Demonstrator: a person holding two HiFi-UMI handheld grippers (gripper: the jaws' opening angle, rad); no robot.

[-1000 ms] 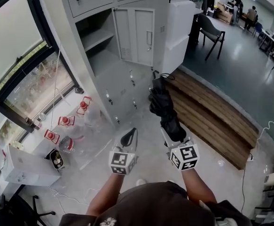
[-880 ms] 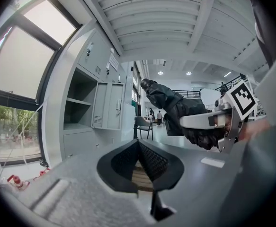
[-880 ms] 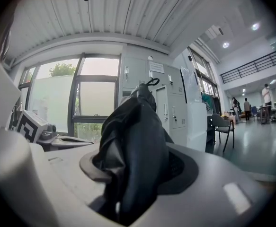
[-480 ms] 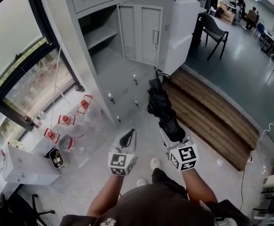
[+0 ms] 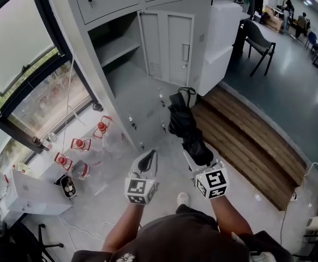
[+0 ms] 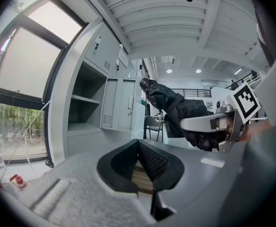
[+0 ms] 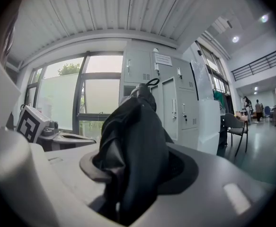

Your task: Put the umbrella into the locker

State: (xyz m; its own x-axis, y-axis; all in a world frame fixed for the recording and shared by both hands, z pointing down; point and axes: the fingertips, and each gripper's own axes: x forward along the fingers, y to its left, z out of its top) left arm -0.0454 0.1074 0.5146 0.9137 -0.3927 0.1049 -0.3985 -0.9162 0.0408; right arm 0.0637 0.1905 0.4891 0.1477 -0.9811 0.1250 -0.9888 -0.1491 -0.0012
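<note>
A folded black umbrella (image 5: 183, 121) with a wrist loop at its far end sticks forward out of my right gripper (image 5: 197, 156), which is shut on its lower part. The umbrella (image 7: 133, 145) fills the right gripper view and points at the grey locker (image 7: 171, 98). The locker's open compartment (image 5: 112, 48) has a shelf inside, and its door (image 5: 172, 42) is swung to the right. My left gripper (image 5: 148, 160) is held beside the right one, shut and empty. In the left gripper view the pads (image 6: 152, 161) meet, with the umbrella (image 6: 175, 108) to the right.
Red-topped items (image 5: 79, 143) and a white box (image 5: 28, 192) lie on the floor by the window at the left. A wooden platform (image 5: 246, 135) runs to the right of the locker. A chair (image 5: 259, 40) stands behind it.
Both grippers and the umbrella have moved forward toward the locker, which now sits nearer and lower in the head view. The grips have not changed.
</note>
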